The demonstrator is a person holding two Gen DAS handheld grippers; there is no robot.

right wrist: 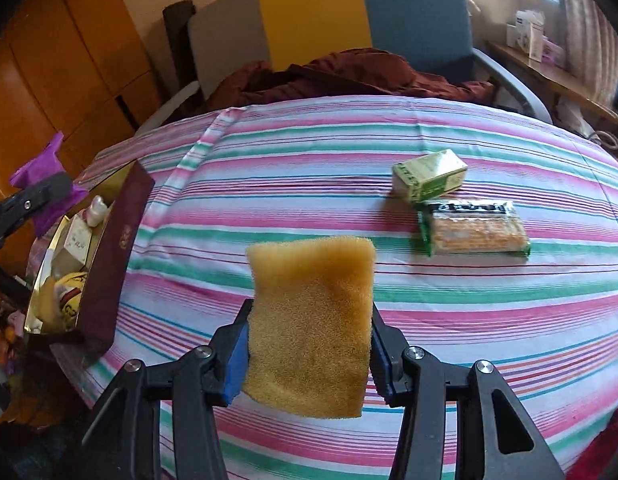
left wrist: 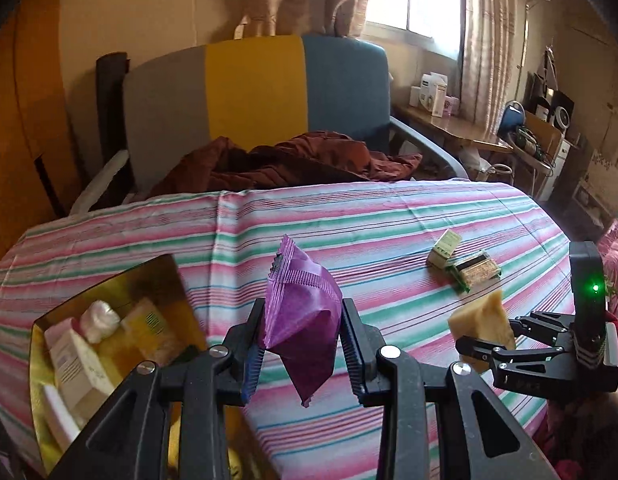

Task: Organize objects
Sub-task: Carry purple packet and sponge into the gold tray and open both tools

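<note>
The left gripper [left wrist: 301,344] was closed on a purple packet [left wrist: 303,320], its pads pressing the packet's lower half on both sides; the packet stood clear of the striped cloth [left wrist: 349,216] and just beside the open box [left wrist: 105,344] at the table's left edge. The right gripper [right wrist: 309,344] was clamped on a yellow sponge [right wrist: 309,328], held upright above the cloth, with the sponge's upper part standing free above the fingers. In the left wrist view the right gripper appeared at the lower right, the sponge in its jaws.

The box, dark red outside and gold-lined, held a white carton [left wrist: 83,364], a yellow carton [left wrist: 149,320] and a small white lump [left wrist: 99,320], among other items too blurred to identify.

Two items lay on the cloth towards the right: a green-and-cream carton [right wrist: 429,176] and, touching it on the near side, a wrapped snack bar [right wrist: 475,228]. A tricolour chair [left wrist: 253,92] with a brown garment [left wrist: 293,164] on it stood behind the table.
</note>
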